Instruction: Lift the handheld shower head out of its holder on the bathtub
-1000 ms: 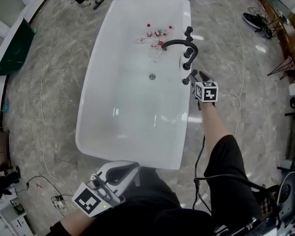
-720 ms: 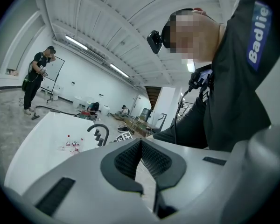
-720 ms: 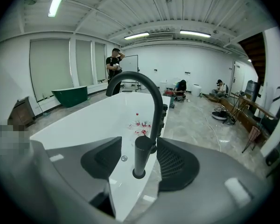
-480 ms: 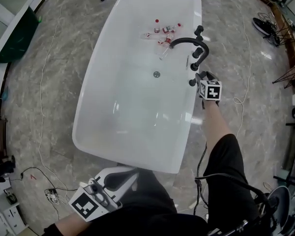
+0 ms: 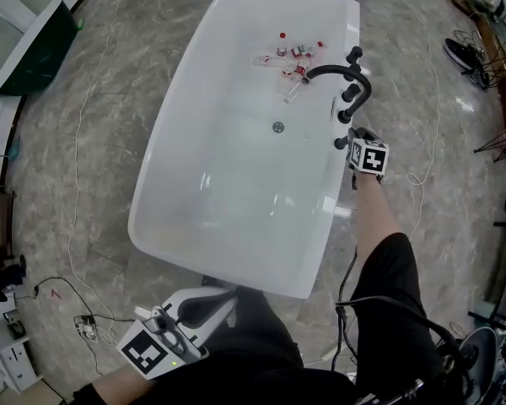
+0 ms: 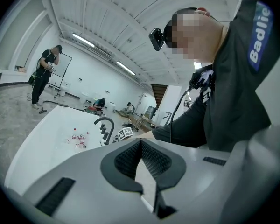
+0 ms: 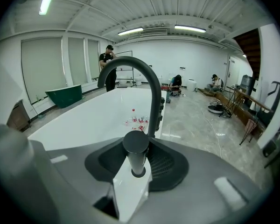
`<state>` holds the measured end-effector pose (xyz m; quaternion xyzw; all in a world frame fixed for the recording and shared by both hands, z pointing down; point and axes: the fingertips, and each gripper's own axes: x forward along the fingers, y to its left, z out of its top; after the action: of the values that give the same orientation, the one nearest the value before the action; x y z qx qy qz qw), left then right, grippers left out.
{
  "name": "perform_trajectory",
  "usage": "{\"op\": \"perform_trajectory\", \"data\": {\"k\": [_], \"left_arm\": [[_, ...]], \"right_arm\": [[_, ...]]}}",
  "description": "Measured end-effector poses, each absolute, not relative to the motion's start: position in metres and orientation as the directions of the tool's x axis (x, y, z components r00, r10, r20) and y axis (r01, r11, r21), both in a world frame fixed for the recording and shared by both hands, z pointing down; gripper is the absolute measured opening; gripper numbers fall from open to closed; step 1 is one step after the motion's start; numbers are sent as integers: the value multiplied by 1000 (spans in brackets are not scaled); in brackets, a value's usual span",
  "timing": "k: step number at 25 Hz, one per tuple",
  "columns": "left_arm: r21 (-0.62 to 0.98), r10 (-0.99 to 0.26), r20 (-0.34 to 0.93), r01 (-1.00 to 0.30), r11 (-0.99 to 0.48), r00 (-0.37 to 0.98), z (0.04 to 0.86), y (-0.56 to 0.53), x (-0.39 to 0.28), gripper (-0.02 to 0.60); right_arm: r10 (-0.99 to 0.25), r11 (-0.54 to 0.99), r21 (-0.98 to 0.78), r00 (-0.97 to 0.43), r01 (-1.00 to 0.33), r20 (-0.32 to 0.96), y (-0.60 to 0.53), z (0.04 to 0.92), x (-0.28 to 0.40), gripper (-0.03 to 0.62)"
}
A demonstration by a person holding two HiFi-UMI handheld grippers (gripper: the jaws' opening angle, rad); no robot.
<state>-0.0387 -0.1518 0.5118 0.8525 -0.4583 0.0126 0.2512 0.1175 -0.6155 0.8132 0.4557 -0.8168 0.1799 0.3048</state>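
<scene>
The handheld shower head (image 7: 136,149), a slim matte-black cylinder with a flat round top, is standing upright in its holder on the bathtub (image 5: 236,184) rim, beside the arched black spout (image 7: 147,80). The right tool (image 5: 354,139), its jaws just closing, is clasping it. The left tool (image 6: 141,143), jaws together and empty, is hovering off the bathtub's near end.

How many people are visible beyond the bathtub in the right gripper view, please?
3: a standing person beyond the tub, a crouching person right of the spout, a seated person further right. Others may be hidden.
</scene>
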Motion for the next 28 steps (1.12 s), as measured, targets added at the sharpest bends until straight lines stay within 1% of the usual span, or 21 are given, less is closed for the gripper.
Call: {"op": "perform_trajectory", "data": {"k": [5,14,20,28], "left_arm": [[407,-781,213,-780,-476,587,499,-144,-35,0],[379,-774,144,-757,-533,617,460,-129,-33,0],[357,-765,105,-742,-567,635,437,-115,-35,0],[324,-731,57,-705,-631,680,412,-99,-41,0]], "right_arm": [[-667,491,-27,-396,-871,632,-596,792,126,132],[-690,532,15,-423,-846,587,-547,728,126,132],[-702,522,6,-426,-853,570,-507,692,133,132],[-700,536,6,-440,-844,563,-436,659,124,132]]}}
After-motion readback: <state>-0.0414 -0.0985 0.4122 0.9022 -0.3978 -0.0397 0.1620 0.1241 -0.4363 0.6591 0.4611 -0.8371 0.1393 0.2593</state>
